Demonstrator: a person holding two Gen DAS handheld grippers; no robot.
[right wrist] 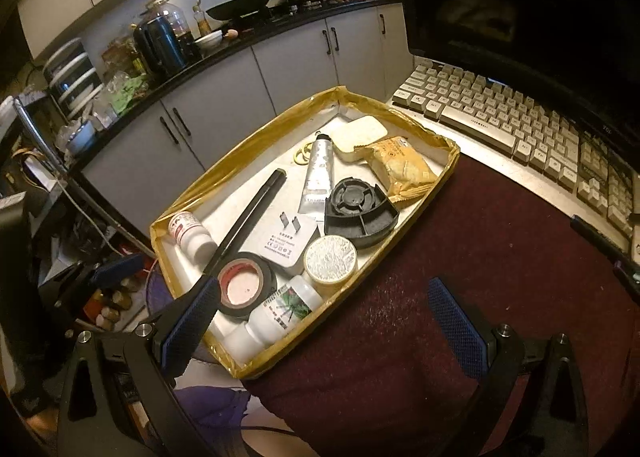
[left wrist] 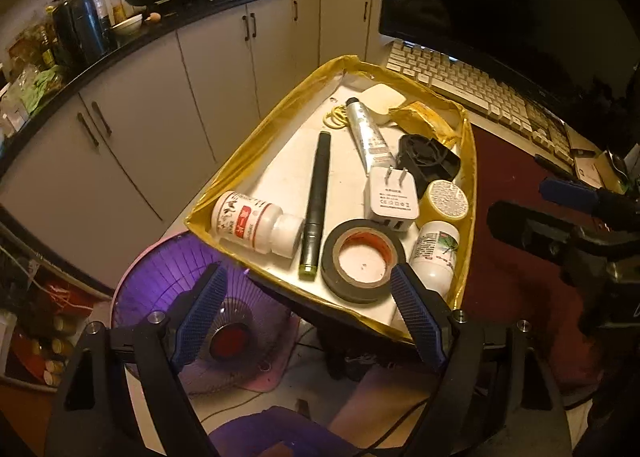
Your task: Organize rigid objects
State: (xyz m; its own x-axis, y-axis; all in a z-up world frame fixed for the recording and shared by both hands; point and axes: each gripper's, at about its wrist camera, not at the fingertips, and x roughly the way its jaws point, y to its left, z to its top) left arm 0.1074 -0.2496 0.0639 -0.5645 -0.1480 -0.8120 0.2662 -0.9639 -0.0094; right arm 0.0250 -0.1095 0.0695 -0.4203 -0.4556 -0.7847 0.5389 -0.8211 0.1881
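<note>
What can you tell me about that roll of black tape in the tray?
The roll of black tape lies flat on the white floor of the yellow-edged tray, near its front end. It looks like glossy electrical tape wound on a reddish-orange core, with the tray floor showing through the hole. A black pen-like stick lies along one side, a white charger plug sits just behind, and a white bottle with a green label lies beside it. No gripper holds it.

Dim warm light, fisheye-warped dark edges

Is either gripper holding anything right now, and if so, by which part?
Nothing is held. The left gripper and right gripper are both open and empty, short of the tray.
</note>
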